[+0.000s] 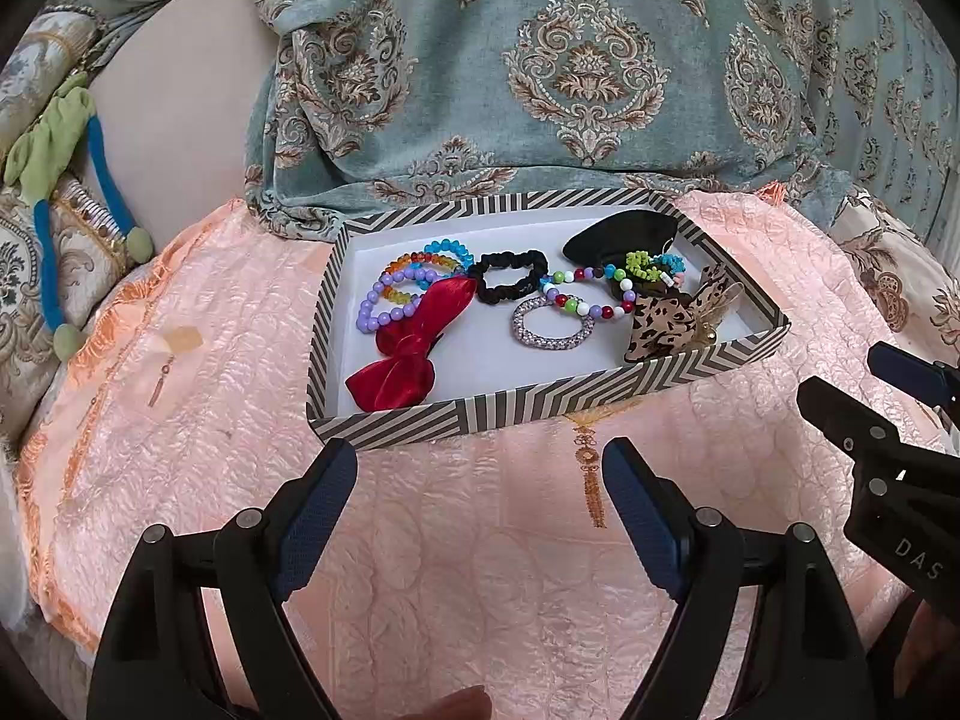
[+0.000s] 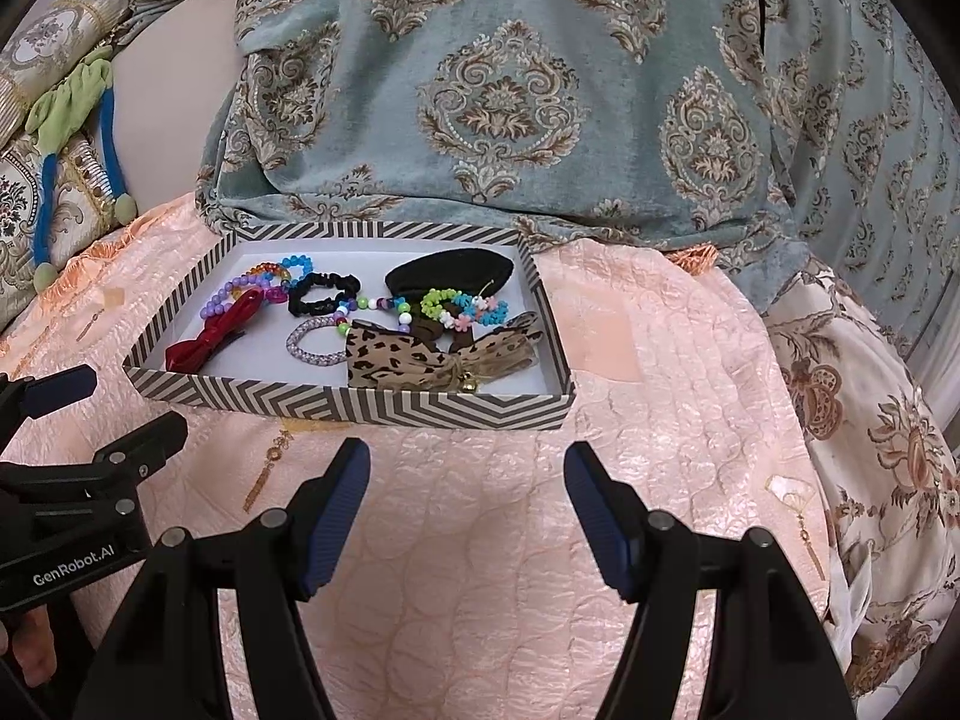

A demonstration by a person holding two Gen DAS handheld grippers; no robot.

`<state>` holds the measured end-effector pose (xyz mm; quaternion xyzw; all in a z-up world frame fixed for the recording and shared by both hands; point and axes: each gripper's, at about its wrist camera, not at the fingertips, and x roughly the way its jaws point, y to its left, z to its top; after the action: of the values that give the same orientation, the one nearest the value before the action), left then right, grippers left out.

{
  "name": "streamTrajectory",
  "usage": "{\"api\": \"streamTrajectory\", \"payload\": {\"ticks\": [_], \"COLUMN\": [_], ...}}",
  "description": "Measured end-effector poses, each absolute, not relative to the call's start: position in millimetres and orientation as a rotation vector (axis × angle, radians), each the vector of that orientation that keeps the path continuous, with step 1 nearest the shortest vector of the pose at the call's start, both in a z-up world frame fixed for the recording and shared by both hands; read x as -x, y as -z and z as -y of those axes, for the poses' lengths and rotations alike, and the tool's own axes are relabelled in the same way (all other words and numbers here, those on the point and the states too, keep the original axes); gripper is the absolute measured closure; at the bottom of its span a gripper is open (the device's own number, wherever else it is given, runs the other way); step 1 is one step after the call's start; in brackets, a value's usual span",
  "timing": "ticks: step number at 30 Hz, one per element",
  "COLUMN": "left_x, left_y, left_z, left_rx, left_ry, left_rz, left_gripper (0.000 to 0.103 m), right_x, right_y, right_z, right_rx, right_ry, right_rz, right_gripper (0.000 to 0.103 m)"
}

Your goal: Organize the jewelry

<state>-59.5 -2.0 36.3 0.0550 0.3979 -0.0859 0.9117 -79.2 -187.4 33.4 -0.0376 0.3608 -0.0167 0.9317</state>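
A striped shallow box [image 1: 420,417] [image 2: 360,405] sits on the pink quilt and holds a red bow [image 1: 408,354] [image 2: 207,339], a black scrunchie [image 1: 510,276] [image 2: 324,294], bead bracelets [image 1: 396,294] [image 2: 264,285], a rhinestone ring [image 1: 552,324] [image 2: 312,342], a multicolour bead string [image 1: 588,294], a leopard bow [image 1: 666,318] [image 2: 408,360] and a black pouch [image 1: 624,237] [image 2: 450,270]. My left gripper [image 1: 480,480] is open and empty just before the box's front wall. My right gripper [image 2: 468,480] is open and empty, also in front of the box.
A pink quilted cover [image 1: 480,570] [image 2: 690,390] spreads under the box. A teal patterned cloth [image 1: 570,72] [image 2: 510,90] hangs behind. A green and blue cord toy [image 1: 54,180] [image 2: 72,138] lies at far left on patterned cushions [image 2: 888,420].
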Motion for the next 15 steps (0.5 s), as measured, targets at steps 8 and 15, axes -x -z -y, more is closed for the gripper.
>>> {"api": "streamTrajectory", "payload": {"ticks": [8, 15], "left_x": [59.7, 59.9], "left_y": [-36.4, -36.9], "left_z": [1.9, 1.9], "left_rx": [-0.113, -0.113], "left_ry": [0.177, 0.177], "left_rz": [-0.82, -0.818], "left_gripper": [0.033, 0.033], "right_x": [79.1, 79.7], "right_y": [-33.5, -33.7], "right_z": [187.7, 186.2], "right_rx": [0.075, 0.08], "right_ry": [0.036, 0.035], "right_rz": [-0.734, -0.732], "right_gripper": [0.033, 0.033]}}
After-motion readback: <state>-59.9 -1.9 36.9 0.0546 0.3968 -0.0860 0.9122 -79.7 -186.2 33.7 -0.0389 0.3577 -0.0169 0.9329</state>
